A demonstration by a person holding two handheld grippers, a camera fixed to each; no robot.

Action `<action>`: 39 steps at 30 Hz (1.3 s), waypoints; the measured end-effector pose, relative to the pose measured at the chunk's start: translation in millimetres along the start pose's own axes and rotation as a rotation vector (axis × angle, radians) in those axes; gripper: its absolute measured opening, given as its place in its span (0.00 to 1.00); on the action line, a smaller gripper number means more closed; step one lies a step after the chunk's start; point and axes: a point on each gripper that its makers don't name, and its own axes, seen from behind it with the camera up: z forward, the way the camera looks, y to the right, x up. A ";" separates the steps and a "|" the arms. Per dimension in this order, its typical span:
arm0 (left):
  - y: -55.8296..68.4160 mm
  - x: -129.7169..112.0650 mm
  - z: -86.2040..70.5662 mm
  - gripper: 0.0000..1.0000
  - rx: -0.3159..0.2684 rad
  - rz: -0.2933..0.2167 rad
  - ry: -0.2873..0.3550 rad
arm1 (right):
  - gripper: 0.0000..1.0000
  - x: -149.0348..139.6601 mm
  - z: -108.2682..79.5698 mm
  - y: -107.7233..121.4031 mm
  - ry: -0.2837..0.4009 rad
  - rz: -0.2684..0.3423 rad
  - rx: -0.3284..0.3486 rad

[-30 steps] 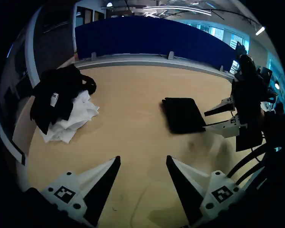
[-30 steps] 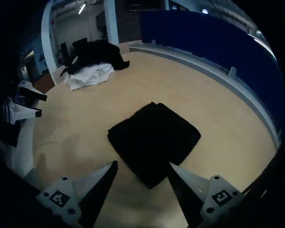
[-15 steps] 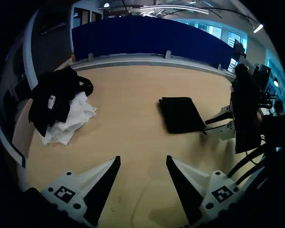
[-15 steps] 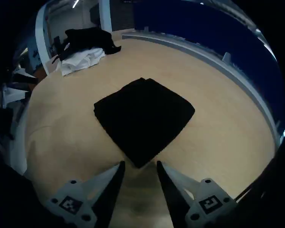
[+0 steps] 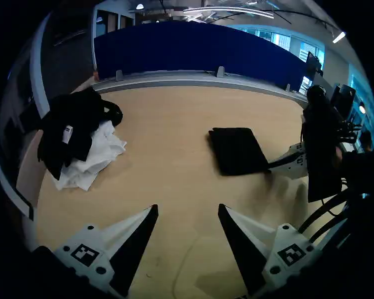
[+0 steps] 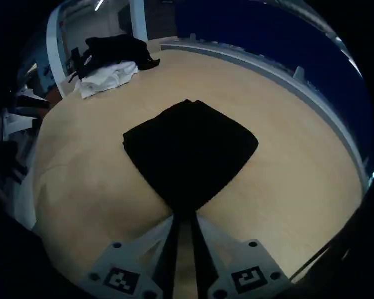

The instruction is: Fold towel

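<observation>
A black towel (image 6: 189, 149), folded into a flat square, lies on the wooden table (image 6: 286, 164); in the left gripper view the towel (image 5: 237, 149) sits right of centre. My right gripper (image 6: 184, 219) is shut on the towel's nearest corner, its fingers drawn almost together around the cloth. From the left gripper view the right gripper (image 5: 274, 164) pinches the towel's right edge, with a person's dark sleeve (image 5: 321, 144) behind it. My left gripper (image 5: 187, 214) hovers open over bare table, well short of the towel, with nothing between its fingers.
A heap of black and white clothes (image 5: 80, 134) rests at the table's left side, far from the towel, and appears as the clothes heap (image 6: 109, 62) at the back left. A blue partition (image 5: 197, 50) runs along the table's far edge.
My right gripper closed from wide open onto the towel's near corner after moving in toward it. The left gripper stayed open and barely moved.
</observation>
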 end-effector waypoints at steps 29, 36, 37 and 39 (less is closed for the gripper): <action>12.3 23.5 -5.5 0.89 -0.024 0.029 0.037 | 0.03 132.1 -101.1 19.9 0.304 0.026 -0.043; 19.8 35.6 -7.6 0.89 -0.035 0.043 0.058 | 0.03 164.1 -145.4 44.0 0.394 0.051 -0.082; 21.0 36.8 -7.6 0.89 -0.037 0.044 0.061 | 0.03 164.7 -149.9 48.2 0.399 0.053 -0.090; 23.4 39.3 -7.7 0.89 -0.039 0.048 0.065 | 0.03 165.7 -159.2 57.0 0.409 0.058 -0.107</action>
